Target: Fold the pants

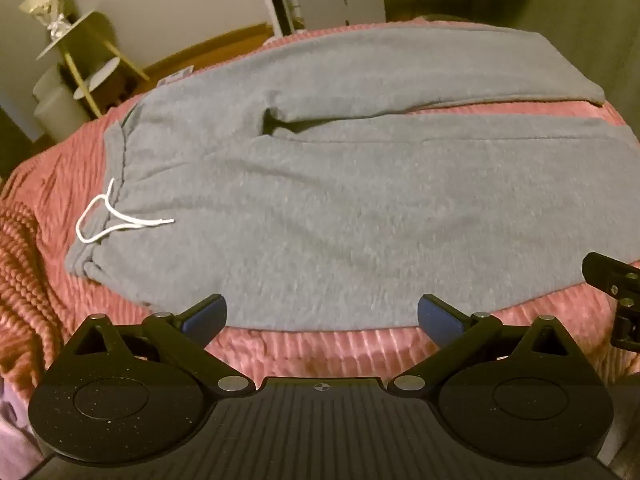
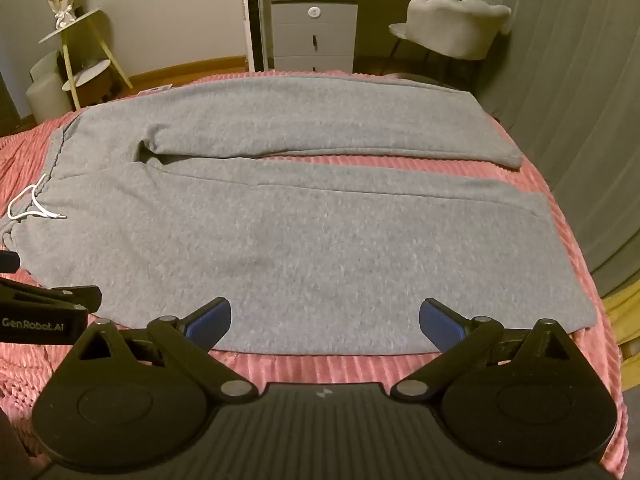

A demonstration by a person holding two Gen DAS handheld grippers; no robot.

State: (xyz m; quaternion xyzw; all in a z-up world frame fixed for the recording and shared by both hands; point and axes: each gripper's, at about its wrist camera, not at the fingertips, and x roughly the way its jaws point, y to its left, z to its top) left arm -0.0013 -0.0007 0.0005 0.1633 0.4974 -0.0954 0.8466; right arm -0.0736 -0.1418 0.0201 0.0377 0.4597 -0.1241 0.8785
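Grey sweatpants (image 1: 320, 208) lie spread flat on a pink ribbed blanket (image 1: 320, 352), waistband to the left, both legs running right. A white drawstring (image 1: 108, 216) loops over the waistband. My left gripper (image 1: 322, 316) hovers open over the near edge of the near leg, closer to the waist, nothing between its blue pads (image 1: 204, 320). In the right wrist view the same pants (image 2: 300, 232) fill the bed. My right gripper (image 2: 325, 320) hangs open above the near leg's edge, toward the cuff end. Each gripper shows at the edge of the other's view.
The blanket (image 2: 320, 368) covers the bed and drops off at the right. Beyond the bed stand a grey drawer unit (image 2: 314, 36), a pale chair (image 2: 456, 28) and a yellow tiered shelf (image 2: 80, 56). Grey curtains (image 2: 580, 120) hang at the right.
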